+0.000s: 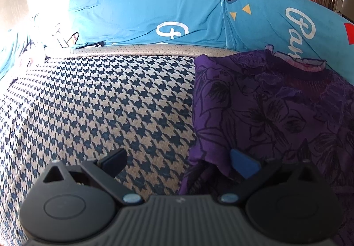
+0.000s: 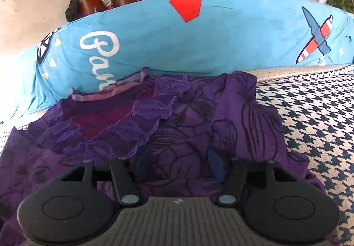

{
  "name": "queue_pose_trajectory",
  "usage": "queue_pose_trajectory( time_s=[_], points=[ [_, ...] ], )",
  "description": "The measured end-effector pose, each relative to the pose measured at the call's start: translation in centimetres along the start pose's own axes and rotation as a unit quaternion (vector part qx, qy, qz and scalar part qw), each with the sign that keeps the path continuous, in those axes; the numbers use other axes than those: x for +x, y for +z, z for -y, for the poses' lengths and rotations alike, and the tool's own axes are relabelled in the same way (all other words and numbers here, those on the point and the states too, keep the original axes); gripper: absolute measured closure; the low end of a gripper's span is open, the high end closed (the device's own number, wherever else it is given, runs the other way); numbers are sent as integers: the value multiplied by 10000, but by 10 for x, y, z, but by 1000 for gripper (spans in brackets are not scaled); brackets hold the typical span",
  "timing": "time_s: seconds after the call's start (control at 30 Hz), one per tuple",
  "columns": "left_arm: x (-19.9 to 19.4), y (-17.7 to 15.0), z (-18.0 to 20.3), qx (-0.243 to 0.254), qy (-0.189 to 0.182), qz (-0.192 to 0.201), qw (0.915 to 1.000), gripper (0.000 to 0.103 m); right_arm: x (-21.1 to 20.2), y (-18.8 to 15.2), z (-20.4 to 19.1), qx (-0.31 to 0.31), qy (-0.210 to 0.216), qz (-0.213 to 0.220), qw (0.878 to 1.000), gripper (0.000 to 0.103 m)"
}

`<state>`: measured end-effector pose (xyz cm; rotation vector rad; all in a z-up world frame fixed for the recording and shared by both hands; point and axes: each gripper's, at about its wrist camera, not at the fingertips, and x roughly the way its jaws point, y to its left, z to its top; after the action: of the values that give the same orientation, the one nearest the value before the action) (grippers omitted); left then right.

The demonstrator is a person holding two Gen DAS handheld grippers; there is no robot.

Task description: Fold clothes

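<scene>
From the left wrist camera, the left gripper (image 1: 179,165) sits at six o'clock with its jaws spread wide, nothing pressed between them. Its left finger (image 1: 115,160) hangs over the navy-and-cream houndstooth woven cover (image 1: 99,108). Its right finger, tipped with a blue pad (image 1: 242,164), lies at the lower left edge of the purple floral-print garment with a ruffled lace neckline (image 1: 276,108); whether the pad touches the cloth cannot be told. The garment fills the area from three to five o'clock, lying on the houndstooth cover. Behind both, from ten to two o'clock, lies a bright blue printed fabric cover (image 1: 166,13) with a white star, yellow triangles and white script: a looped letter in a circle near the middle and "Pay", cut off, at two o'clock.

From the right wrist camera, the right gripper (image 2: 179,165) at six o'clock rests low over the same purple garment (image 2: 199,113), its jaws about half spread with cloth lying between the blue pads (image 2: 215,166) but not clamped. The garment's ruffled neckline lies at ten o'clock. The houndstooth cover (image 2: 309,117) shows at three o'clock. The blue fabric cover (image 2: 166,42) spans the top, bearing white script reading "Pan", a red shape at twelve o'clock and a striped aeroplane at two o'clock.
</scene>
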<state>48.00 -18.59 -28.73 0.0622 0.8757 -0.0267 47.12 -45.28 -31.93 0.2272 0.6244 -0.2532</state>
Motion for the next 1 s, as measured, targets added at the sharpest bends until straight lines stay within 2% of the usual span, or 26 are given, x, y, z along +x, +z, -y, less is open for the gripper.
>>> queue_pose_trajectory(
  time_s=[0.03, 0.2, 0.27, 0.5, 0.73, 0.93, 1.0],
  points=[
    [0, 0, 0, 5, -1, -12, 10000, 0, 1, 0, -1, -26, -22, 13, 10000, 45],
    [1, -1, 2, 16, -16, -32, 10000, 0, 5, -2, -1, -117, -226, 135, 9996, 81],
    [1, -1, 3, 21, -22, -40, 10000, 0, 5, -2, -1, -154, -229, 164, 9995, 90],
    [2, -2, 5, 58, -14, -43, 10000, 0, 3, 0, -4, -20, -78, 262, 9996, 97],
    [2, -3, 5, 66, -17, -58, 10000, 0, -6, 3, -33, -375, 915, 385, 9944, 99],
    [1, -3, 5, 70, -50, -69, 9999, 0, -4, -2, -50, -631, 1034, 210, 9924, 99],
    [1, -2, 4, 59, -56, -73, 9999, 0, -9, 3, -47, -611, 987, 351, 9926, 98]
  ],
)
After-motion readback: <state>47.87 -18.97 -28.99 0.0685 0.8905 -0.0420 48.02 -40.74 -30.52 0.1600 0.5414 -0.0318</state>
